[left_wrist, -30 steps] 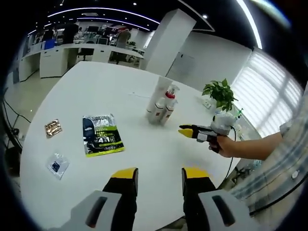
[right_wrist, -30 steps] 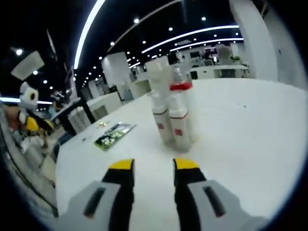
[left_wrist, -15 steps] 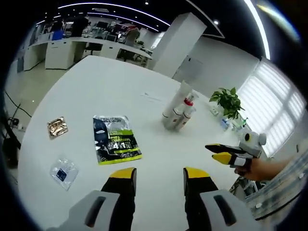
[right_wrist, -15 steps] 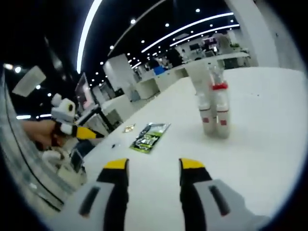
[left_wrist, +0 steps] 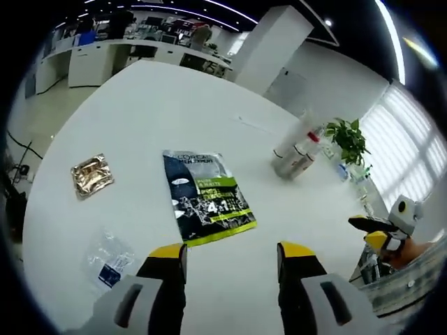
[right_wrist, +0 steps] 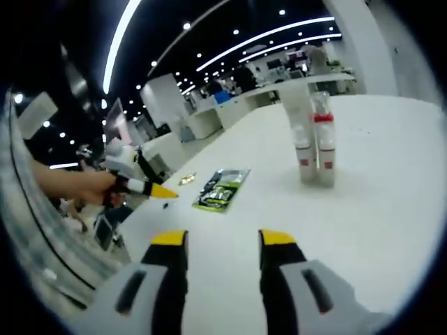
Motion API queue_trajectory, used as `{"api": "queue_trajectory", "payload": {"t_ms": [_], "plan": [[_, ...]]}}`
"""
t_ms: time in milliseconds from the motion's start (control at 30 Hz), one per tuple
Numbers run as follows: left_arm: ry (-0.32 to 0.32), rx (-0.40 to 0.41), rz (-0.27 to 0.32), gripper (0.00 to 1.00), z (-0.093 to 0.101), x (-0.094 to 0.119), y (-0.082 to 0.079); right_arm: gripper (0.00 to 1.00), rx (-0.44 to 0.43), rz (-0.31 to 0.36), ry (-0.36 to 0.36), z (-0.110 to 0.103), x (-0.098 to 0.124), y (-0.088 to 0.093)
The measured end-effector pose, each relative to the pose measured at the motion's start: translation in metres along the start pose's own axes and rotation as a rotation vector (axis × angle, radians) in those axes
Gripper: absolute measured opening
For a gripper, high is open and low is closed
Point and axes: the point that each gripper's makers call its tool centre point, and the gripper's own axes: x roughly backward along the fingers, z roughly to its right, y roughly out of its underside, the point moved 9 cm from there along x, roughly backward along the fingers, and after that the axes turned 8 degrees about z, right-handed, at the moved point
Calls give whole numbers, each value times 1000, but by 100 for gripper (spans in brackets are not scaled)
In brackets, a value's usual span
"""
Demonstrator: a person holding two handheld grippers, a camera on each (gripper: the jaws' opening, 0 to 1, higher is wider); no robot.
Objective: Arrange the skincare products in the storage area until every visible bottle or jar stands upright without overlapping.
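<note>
table: large white round-edged tabletop (left_wrist: pixel 160 112) — landmark for everything below; open-plan office behind it.
bottles: tight cluster of upright white skincare bottles (left_wrist: pixel 295 152), one with a red collar and clear cap (right_wrist: pixel 323 149), plus a taller white tube (right_wrist: pixel 299 132). They stand touching each other on the table's far side in the left gripper view, right of centre in the right gripper view. None lying down as far as I can tell.
sachet: flat dark-and-green printed foil packet (left_wrist: pixel 207 197) lying on the table, nearer the left gripper than the bottles, well apart from them. Also seen in the right gripper view (right_wrist: pixel 222 189), left of the bottles.
small items: crinkled gold foil packet (left_wrist: pixel 91 174) and clear plastic pouch with a blue square (left_wrist: pixel 110 257) — both flat on the table, left of the sachet.
plant: green leafy potted plant (left_wrist: pixel 348 137) just beyond the bottles at the table's far edge.
left gripper (left_wrist: pixel 231 252): yellow-tipped black jaws apart, nothing between them, above the near table edge just short of the sachet. Seen from the right gripper view (right_wrist: pixel 150 185), held in a hand (right_wrist: pixel 89 185) off the table's left edge.
right gripper (right_wrist: pixel 223 239): jaws apart, empty, over bare table, bottles well ahead. Seen from the left gripper view (left_wrist: pixel 371 229) off the table's right edge.
</note>
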Motion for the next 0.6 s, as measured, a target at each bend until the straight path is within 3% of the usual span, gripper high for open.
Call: {"api": "queue_trajectory", "payload": {"t_ms": [200, 267, 600], "plan": [[-13, -18, 17, 50, -16, -28, -14, 37, -12, -16, 46, -4, 9, 8], [-20, -40, 27, 49, -22, -38, -20, 35, 20, -20, 59, -7, 12, 8], [-80, -91, -10, 41, -37, -69, -35, 34, 6, -6, 134, -9, 28, 16]]}}
